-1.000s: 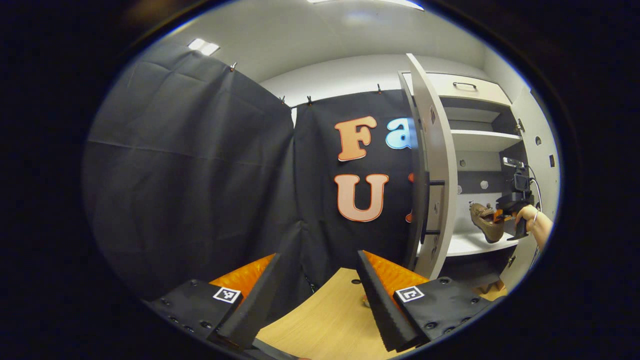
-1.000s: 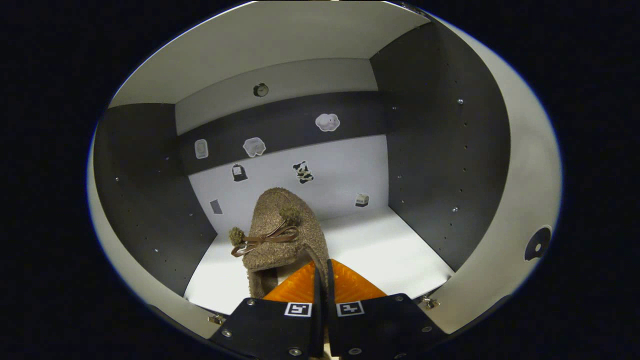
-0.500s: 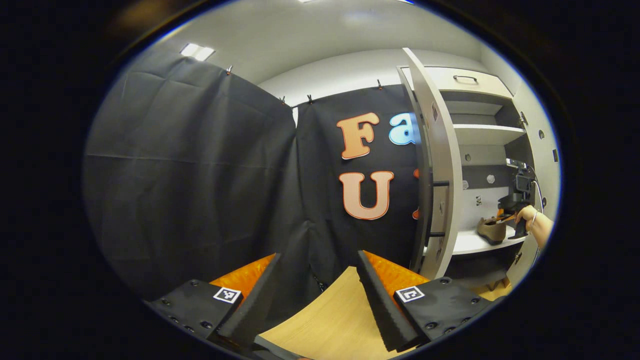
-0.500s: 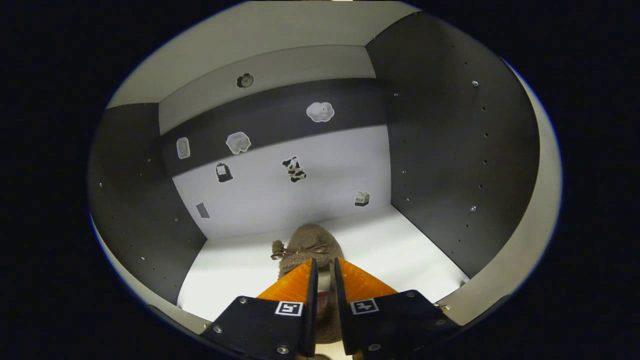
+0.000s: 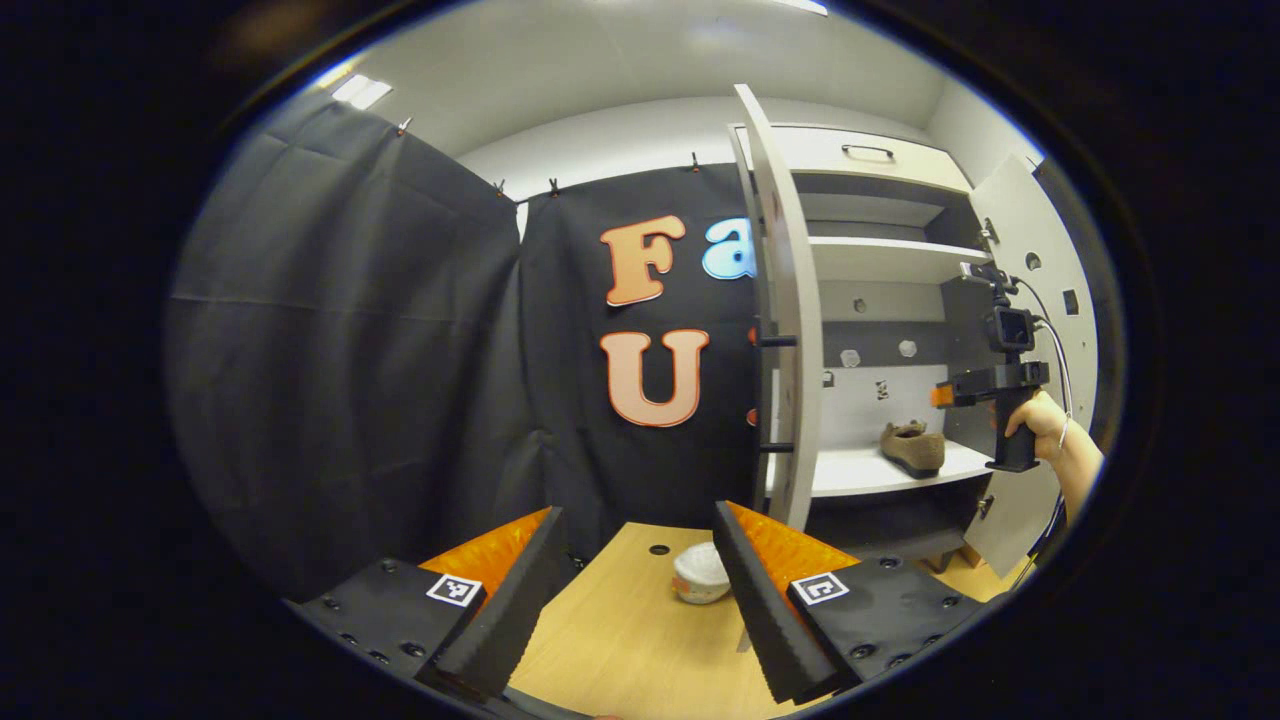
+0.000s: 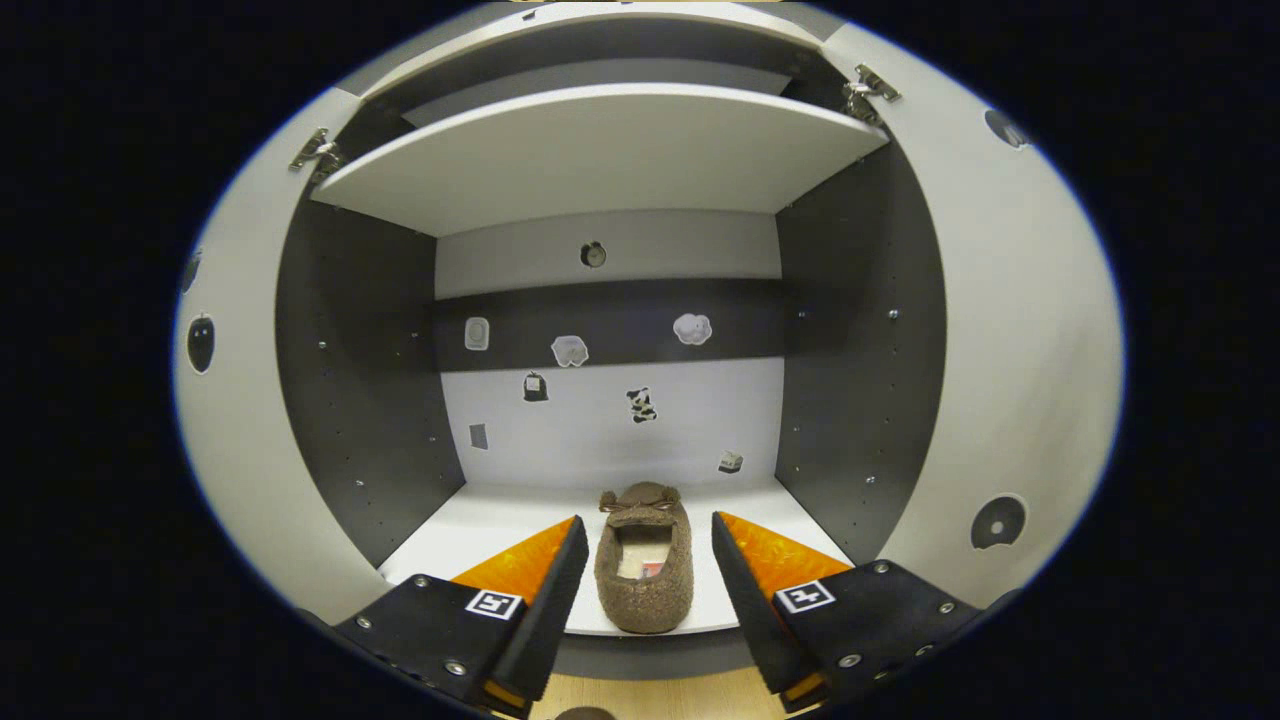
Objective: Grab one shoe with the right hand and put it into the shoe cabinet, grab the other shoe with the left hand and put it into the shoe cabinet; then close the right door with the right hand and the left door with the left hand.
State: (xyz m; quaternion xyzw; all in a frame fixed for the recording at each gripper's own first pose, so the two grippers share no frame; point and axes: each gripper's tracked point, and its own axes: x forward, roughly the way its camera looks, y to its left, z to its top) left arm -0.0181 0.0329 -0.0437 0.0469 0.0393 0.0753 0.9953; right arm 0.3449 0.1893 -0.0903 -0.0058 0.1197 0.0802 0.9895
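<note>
the fuzzy brown slipper (image 6: 643, 570) on the cabinet shelf (image 6: 480, 525) looks soft and light, best pinched at its heel rim, and both the right hand-held gripper (image 6: 640, 610) and the left hand-held gripper (image 5: 633, 590) are open and hold nothing.

I see a fuzzy brown cloth slipper (image 6: 643, 568) with rough nap on the cabinet's smooth matt white shelf (image 6: 470, 525); the pale floor (image 5: 630, 640) looks like wood grain, the hinges (image 6: 868, 84) shiny metal.

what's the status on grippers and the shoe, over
Right gripper open, clear of brown shoe on cabinet shelf. Left gripper open, empty. Both doors open.
</note>
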